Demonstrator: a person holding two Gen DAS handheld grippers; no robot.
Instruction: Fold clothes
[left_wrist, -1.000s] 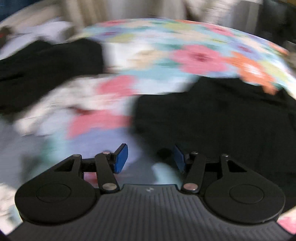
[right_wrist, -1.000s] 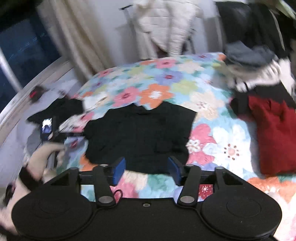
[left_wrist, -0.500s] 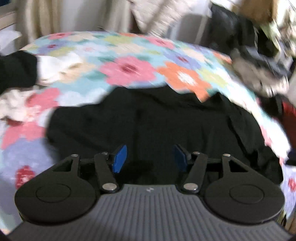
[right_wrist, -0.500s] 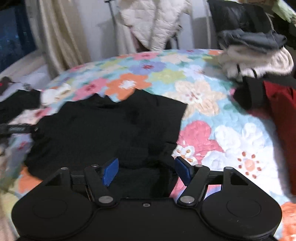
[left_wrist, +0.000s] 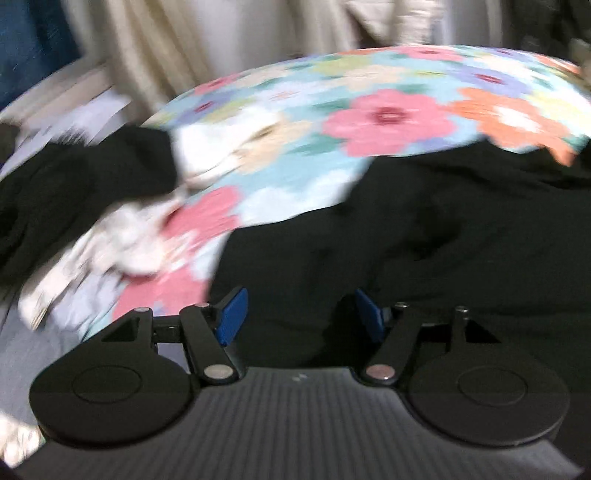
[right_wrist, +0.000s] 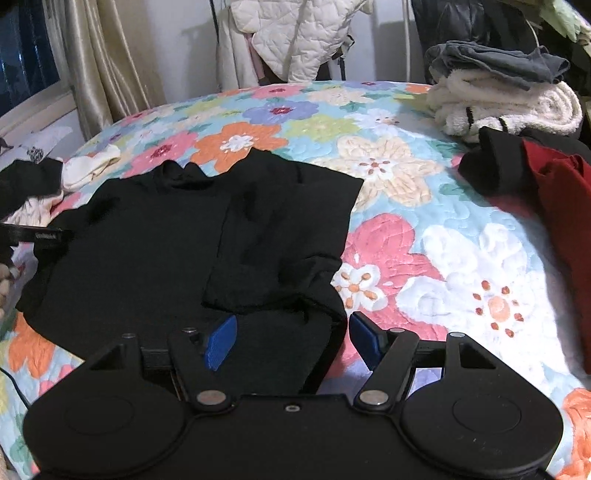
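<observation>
Lying flat on flowery bed cover (right_wrist: 399, 173) – black shirt (right_wrist: 155, 251), collar pointing away. Hovering wide open, holding nothing: right gripper (right_wrist: 291, 338) over folded right edge, left gripper (left_wrist: 299, 314) nearer left side.

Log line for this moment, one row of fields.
stage: fold underway | black shirt: flat on floral quilt, right side folded in | left gripper: open above shirt | right gripper: open above hem

A floral quilt (right_wrist: 406, 229) covers the bed, beige curtains (right_wrist: 99, 70) beside a dark window (right_wrist: 26, 55).
</observation>
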